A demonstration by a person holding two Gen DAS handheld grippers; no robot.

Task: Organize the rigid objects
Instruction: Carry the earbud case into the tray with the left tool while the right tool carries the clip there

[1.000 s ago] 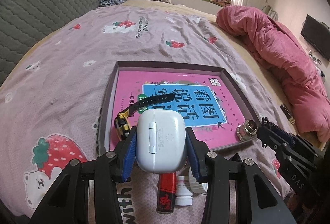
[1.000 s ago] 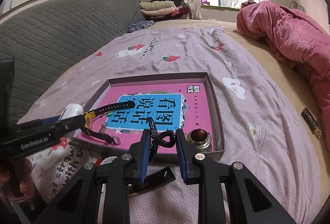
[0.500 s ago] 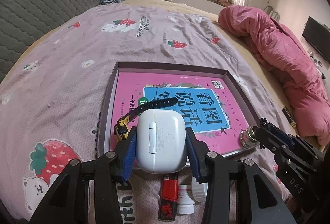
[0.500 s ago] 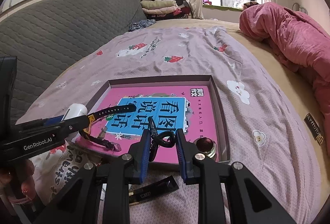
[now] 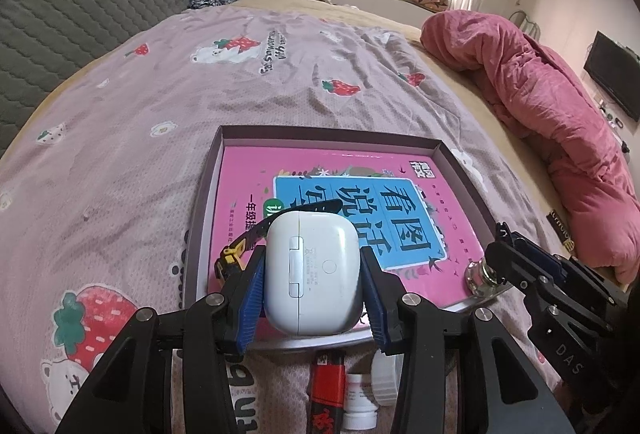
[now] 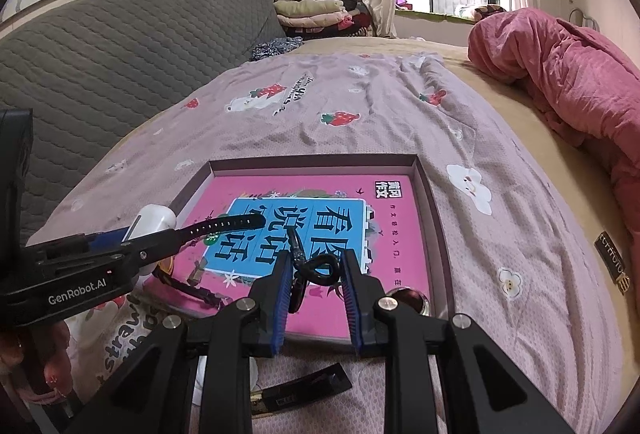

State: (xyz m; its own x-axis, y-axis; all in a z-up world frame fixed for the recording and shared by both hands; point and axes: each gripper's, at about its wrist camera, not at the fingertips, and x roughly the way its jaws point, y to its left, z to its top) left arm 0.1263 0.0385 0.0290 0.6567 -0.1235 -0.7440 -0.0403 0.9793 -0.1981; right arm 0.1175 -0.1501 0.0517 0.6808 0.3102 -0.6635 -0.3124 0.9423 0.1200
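Because the left claw [image 5: 312, 274] clamps the smooth white earbud case [image 5: 312, 274] only by its sides above the tray [image 5: 460, 170], it could slip and knock the watch [image 5: 256, 234]; in the right view, the right claw [image 6: 314, 274], pinched on a black cord loop [image 6: 316, 270] over the book [image 6: 396, 222], may snag it on release.

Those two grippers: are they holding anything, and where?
Left gripper clamps a white earbud case by its sides. Right gripper pinches a small black looped cord at its loop.

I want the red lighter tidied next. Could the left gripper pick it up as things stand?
Probably not yet. The left gripper is shut on the white earbud case, so its jaws are full. The lighter lies on the bedspread just below it, with nothing on top.
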